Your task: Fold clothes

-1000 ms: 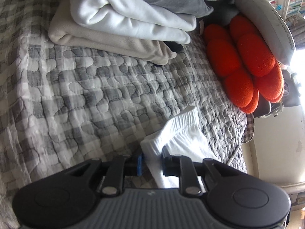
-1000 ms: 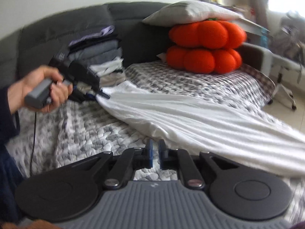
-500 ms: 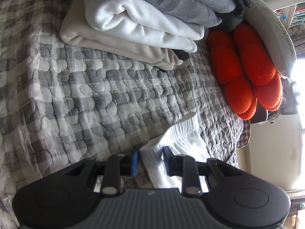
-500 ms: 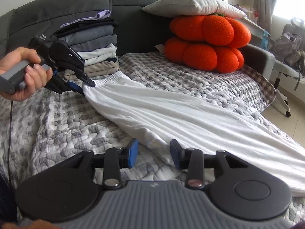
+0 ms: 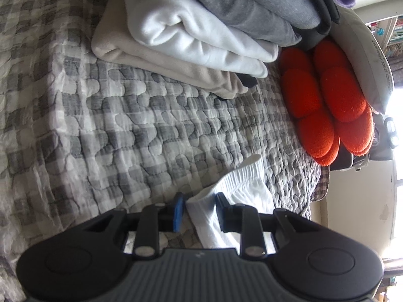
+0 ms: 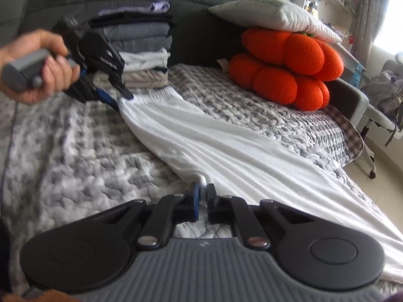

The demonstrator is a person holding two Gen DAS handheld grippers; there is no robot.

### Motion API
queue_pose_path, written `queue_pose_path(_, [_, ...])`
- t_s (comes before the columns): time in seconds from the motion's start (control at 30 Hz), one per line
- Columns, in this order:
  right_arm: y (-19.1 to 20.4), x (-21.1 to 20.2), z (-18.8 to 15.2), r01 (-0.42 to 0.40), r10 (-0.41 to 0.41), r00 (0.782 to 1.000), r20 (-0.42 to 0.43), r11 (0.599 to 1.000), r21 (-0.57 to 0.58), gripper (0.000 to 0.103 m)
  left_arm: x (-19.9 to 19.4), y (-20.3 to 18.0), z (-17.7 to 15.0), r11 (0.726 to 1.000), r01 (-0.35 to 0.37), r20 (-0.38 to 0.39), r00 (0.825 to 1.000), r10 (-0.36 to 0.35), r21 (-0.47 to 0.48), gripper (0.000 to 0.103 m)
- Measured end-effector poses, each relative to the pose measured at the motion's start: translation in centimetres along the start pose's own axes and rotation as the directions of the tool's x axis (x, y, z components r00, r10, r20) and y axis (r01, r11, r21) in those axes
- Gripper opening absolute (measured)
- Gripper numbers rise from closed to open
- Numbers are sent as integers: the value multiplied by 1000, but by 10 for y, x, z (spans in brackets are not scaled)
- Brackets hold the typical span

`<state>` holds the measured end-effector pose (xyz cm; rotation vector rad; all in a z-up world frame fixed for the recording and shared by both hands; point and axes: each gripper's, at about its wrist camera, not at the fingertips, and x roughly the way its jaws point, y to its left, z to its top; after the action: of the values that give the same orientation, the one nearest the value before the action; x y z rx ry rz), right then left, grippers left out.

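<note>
Left wrist view shows the left gripper point(image 5: 199, 210) with its 2 fingers spread, the elastic waistband end of the white pants point(image 5: 234, 188) lying between them; the cloth touches the right-hand finger, while a thin gap shows beside the blue pad of the other. Ahead of the fingers, the checked quilt point(image 5: 113, 125) stretches to a stack of folded clothes point(image 5: 201, 32), with the orange cushions point(image 5: 327, 105) off to the right under a gray pillow point(image 5: 365, 58).

Right wrist view shows the right gripper point(image 6: 203, 196) with its fingers pressed nearly together, pinching a small fold at the near edge of the pants point(image 6: 226, 148). From that pinch the pants run diagonally across the quilt point(image 6: 63, 156), up and left to the left gripper point(image 6: 121, 98) and down to the right past the fingers. A hand point(image 6: 42, 68) holds the left gripper's handle, just in front of the stack point(image 6: 143, 50).
</note>
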<state>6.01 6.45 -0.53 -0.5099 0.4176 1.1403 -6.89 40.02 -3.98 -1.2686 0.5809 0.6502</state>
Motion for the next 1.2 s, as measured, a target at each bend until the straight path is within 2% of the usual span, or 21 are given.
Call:
queue_pose_path(0.17, [3, -18, 2, -33, 33, 999, 22, 999, 21, 6, -6, -1, 0, 1000, 5, 15, 1000, -5, -5, 27])
queue_pose_path(0.27, [4, -23, 1, -82, 81, 996, 28, 996, 40, 0, -10, -1, 1, 1000, -3, 34, 999, 3, -9, 27])
queue_pose_path(0.37, [9, -17, -3, -35, 35, 999, -4, 999, 0, 0, -15, 0, 2, 1000, -16, 62, 998, 16, -8, 27])
queue_pose_path(0.6, [0, -25, -11, -80, 81, 997, -18, 996, 37, 0, -26, 4, 5, 999, -29, 109, 994, 32, -31, 27])
queue_pose_path(0.73, [-19, -45, -12, -77, 78, 997, -13, 995, 60, 4, -36, -2, 5, 998, -56, 147, 988, 54, 11, 27])
queue_pose_path(0.8, [-35, -57, -16, -36, 38, 999, -13, 995, 90, 10, -42, -4, 5, 997, -69, 171, 983, 64, 24, 27])
queue_pose_path(0.9, [-65, -77, -25, 55, -52, 998, -24, 986, 157, 11, -53, -8, 4, 995, -86, 215, 974, 72, 56, 27])
queue_pose_path(0.97, [-92, -93, -36, 131, -125, 991, -41, 965, 228, 11, -59, -15, 0, 991, -93, 241, 968, 67, 97, 27])
queue_pose_path(1.1, [-149, -123, -65, 298, -290, 954, -81, 877, 377, 12, -64, -37, -17, 974, -91, 255, 966, 36, 209, 28])
queue_pose_path(1.2, [-180, -136, -85, 376, -369, 923, -114, 794, 477, 12, -61, -59, -39, 949, -63, 228, 974, -9, 309, 29])
